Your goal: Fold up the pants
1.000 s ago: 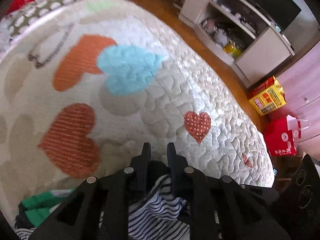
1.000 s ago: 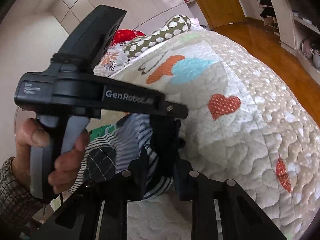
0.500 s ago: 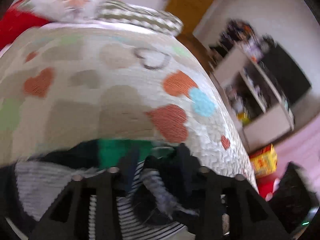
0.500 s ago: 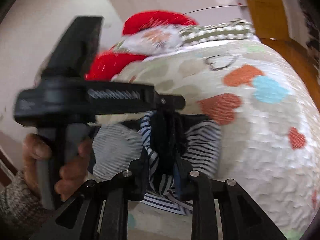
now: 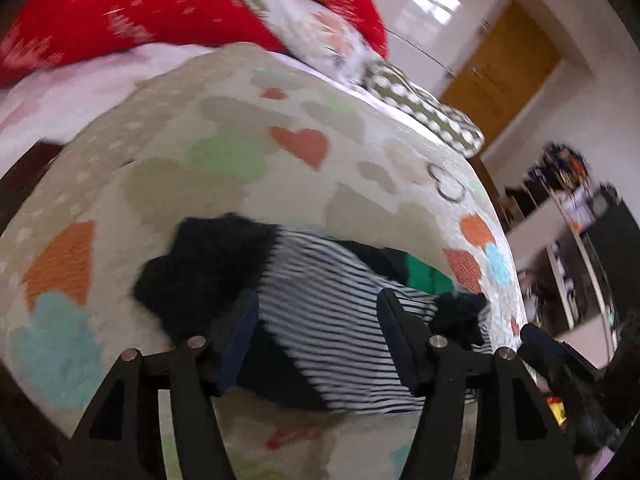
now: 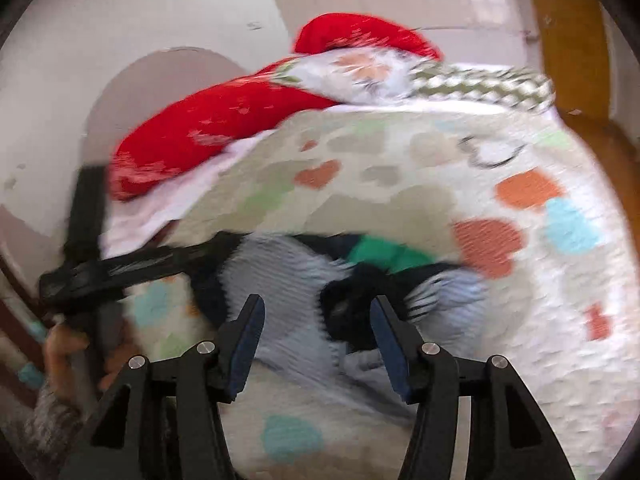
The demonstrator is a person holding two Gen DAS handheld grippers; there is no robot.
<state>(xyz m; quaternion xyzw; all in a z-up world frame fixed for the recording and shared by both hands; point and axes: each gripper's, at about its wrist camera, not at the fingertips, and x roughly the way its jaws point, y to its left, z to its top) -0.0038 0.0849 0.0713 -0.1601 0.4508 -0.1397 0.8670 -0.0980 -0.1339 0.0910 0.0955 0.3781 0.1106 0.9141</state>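
Observation:
The pants (image 5: 328,312) are black-and-white striped with black and green patches. They lie bunched on the heart-patterned quilt (image 5: 240,152). My left gripper (image 5: 316,320) is open just above them, holding nothing. In the right wrist view the pants (image 6: 288,280) lie blurred on the quilt (image 6: 400,168). My right gripper (image 6: 316,332) is open over them and empty. The left gripper's body (image 6: 112,268) and the hand holding it show at the left of that view.
Red and floral pillows (image 5: 140,16) and a dotted pillow (image 5: 420,100) lie at the head of the bed. A wooden door (image 5: 504,68) and shelving (image 5: 568,240) stand to the right. The bed edge drops off at the right.
Both grippers were shut on the pants and have opened, letting them drop on the quilt. Both views have swung toward the pillows.

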